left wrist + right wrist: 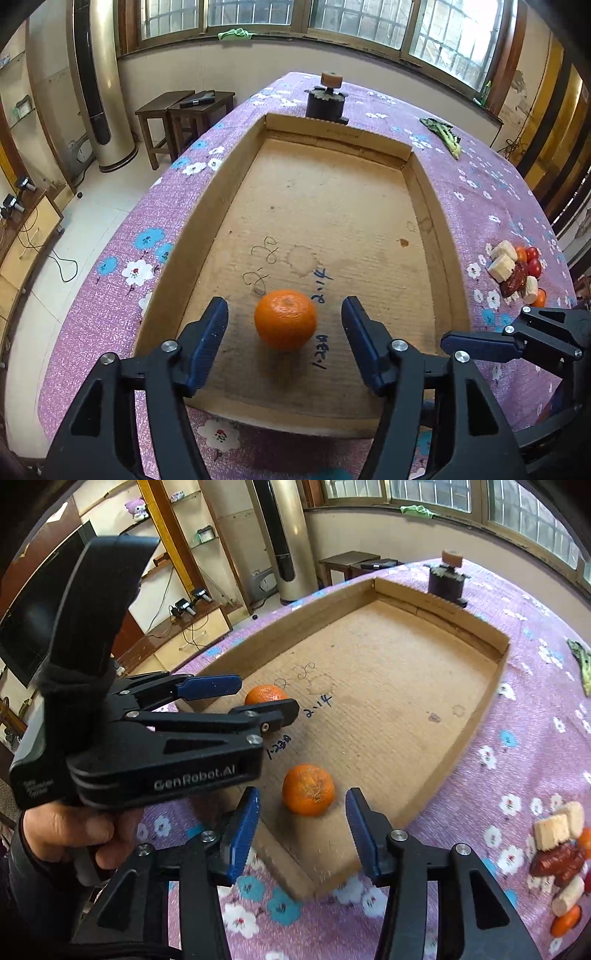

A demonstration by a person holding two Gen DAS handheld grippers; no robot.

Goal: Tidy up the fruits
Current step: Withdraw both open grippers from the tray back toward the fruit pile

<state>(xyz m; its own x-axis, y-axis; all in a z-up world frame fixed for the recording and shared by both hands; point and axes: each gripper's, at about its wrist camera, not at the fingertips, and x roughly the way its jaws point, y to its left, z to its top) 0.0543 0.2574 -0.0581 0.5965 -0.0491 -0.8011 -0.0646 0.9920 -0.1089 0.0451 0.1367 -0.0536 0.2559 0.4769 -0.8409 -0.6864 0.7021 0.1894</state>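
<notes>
Purple flowered cloth (pixel 122 295) is covering the table, and a shallow cardboard tray (pixel 207 206) is lying on it with pen scribbles and ring stains showing on its floor. Two oranges are sitting inside the tray near its near edge, well apart from each other. One orange (pixel 285 319) is lying between the blue pads of the left gripper (pixel 284 343), whose jaws are standing apart on either side of it without touching; its skin is looking bright, glossy and finely dimpled. In the right wrist view this same fruit is peeking out behind the left gripper's fingers. A second orange (pixel 308 789) is sitting close to the tray's near corner, duller and rougher, with a brownish scuffed patch across its top. It is lying just ahead of the right gripper (pixel 303 827), whose jaws are also standing open and clear of it. A hand (pixel 70 834) is gripping the left gripper's handle. Beyond the tray's right edge, near the table's edge, a small heap of food (pixel 517 267) is lying: pale chunks, red tomatoes and dark reddish pieces.
</notes>
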